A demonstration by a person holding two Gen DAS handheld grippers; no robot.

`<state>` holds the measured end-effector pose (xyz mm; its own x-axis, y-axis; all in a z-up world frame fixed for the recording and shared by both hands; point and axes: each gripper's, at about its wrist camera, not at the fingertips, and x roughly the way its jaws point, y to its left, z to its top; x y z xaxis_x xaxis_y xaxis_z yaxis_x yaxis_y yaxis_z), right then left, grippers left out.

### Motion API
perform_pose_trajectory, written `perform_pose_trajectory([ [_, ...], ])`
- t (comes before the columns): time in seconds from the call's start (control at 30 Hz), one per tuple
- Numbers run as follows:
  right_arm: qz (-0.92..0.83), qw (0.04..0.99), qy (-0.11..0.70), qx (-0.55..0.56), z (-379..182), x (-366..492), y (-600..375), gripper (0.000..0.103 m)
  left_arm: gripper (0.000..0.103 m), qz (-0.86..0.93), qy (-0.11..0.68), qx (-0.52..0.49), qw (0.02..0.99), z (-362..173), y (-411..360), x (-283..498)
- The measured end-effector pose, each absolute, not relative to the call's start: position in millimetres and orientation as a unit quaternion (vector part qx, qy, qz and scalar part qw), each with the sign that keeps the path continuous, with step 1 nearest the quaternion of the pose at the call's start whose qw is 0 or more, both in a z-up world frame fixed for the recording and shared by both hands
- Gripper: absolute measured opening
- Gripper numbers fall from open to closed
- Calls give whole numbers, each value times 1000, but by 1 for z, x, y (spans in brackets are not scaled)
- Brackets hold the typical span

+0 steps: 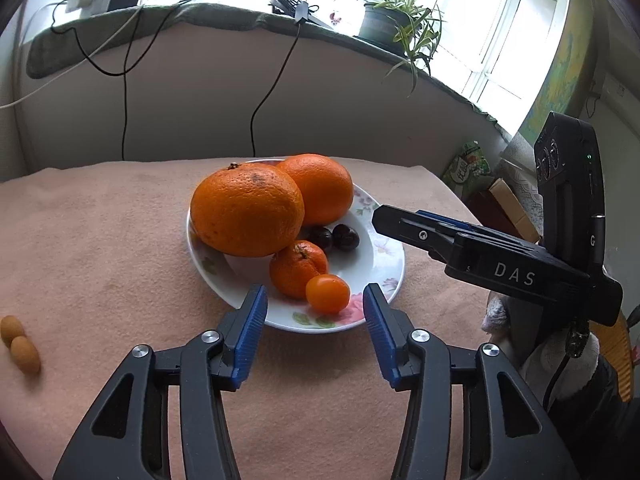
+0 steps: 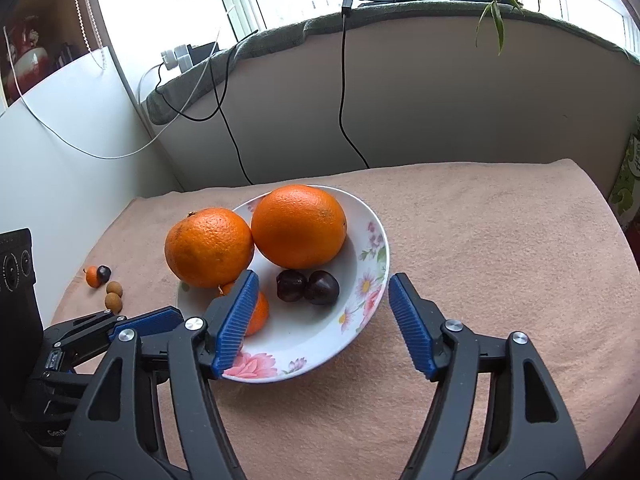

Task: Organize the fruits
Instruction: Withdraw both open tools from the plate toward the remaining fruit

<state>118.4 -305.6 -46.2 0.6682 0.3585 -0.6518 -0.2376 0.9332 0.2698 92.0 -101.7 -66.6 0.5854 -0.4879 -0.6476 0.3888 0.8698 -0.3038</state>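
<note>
Altogether the plate [image 1: 394,258] holds two oranges [image 1: 246,210], two cherries [image 1: 346,237]; both grippers' fingers [image 1: 252,332] spread.

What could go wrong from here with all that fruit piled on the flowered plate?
The big orange hangs over the plate's rim; a nudge could roll it onto the blanket. The small round orange fruit sits near the front edge between the open left gripper's blue pads, so a clumsy close might push it off. The right gripper straddles the rim and could tip the plate.
</note>
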Motion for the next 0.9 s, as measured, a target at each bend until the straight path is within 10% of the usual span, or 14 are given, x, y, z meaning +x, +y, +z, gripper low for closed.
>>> perform_pose_trajectory([
  [0.9, 202, 903, 378, 41, -38, 109, -254, 73, 54, -169, 383, -114, 901, -79, 1, 92],
])
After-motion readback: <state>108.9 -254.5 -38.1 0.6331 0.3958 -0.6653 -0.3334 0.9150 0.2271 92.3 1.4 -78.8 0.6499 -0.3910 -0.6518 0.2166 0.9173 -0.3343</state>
